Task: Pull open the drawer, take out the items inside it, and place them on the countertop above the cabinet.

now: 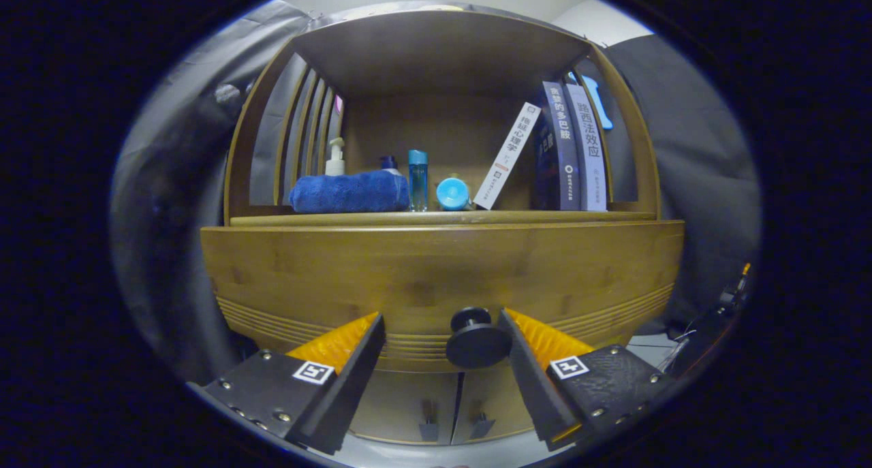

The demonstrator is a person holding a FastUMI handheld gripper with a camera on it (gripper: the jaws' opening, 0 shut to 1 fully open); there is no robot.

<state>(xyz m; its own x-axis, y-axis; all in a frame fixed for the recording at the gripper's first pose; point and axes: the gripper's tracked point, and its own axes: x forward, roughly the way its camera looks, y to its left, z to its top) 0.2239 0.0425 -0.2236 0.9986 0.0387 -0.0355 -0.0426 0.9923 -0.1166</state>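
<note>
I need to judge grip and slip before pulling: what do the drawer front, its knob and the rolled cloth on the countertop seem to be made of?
Drawer front: looks like bamboo or light wood, satin finish, with visible grain and grooved lines low down. Knob: dark and smooth, plastic or painted metal; I cannot tell which. It sits between the open jaws of the gripper, nearer the right one. Rolled cloth: blue, fuzzy pile, likely terry or microfibre.
</note>
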